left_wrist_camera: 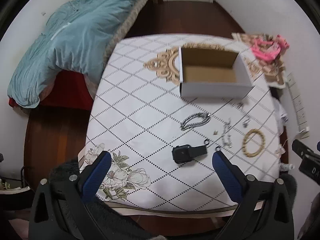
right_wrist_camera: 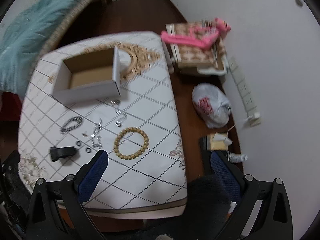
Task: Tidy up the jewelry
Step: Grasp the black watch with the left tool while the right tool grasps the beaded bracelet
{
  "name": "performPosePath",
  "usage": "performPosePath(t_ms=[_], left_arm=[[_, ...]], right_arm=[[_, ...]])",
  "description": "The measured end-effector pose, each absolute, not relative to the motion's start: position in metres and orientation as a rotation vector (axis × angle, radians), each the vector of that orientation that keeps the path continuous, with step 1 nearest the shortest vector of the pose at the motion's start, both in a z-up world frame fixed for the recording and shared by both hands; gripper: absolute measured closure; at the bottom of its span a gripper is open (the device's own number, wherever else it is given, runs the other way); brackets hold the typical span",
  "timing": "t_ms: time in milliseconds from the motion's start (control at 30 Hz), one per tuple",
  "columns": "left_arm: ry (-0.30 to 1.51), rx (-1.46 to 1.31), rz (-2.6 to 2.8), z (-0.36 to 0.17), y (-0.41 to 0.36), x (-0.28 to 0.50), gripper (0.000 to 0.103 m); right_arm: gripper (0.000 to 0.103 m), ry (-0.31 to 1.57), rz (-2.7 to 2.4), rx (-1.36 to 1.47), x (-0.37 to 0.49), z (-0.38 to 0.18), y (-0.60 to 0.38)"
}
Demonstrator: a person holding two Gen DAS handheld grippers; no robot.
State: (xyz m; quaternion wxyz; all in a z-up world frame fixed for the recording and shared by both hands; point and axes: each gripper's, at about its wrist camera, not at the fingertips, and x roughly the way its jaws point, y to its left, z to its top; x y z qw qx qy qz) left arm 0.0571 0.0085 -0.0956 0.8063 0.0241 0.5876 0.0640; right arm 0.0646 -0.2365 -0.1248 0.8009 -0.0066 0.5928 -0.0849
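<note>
Left tongs held apart, nothing gripped, right tongs likewise apart, black rectangular smartwatch and tan beaded wooden bracelet laid near on white diamond-patterned desk, empty white cardboard box set beyond.

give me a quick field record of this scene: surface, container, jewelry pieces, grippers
surface: table with a diamond-pattern cloth
container: open cardboard box, nothing visible inside
jewelry on cloth: silver chain bracelet, wooden bead bracelet, black smartwatch, two small dark rings, several small silver pieces, too blurred to name
left gripper: open, holding nothing
right gripper: open, holding nothing
task state: no jewelry in the box yet
</note>
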Motion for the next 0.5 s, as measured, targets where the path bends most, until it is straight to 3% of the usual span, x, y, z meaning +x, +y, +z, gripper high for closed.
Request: performPosePath(t_ms=[300, 500], left_arm=[[1.319, 0.056, 0.156, -0.142, 0.013, 0.075, 0.000], [1.369, 0.035, 0.169, -0.169, 0.020, 0.083, 0.000]], right_arm=[[0.000, 1.414, -0.163, 0.064, 0.090, -0.208, -0.231], [0.014, 1.458, -0.174, 0.158, 0.099, -0.245, -0.238]])
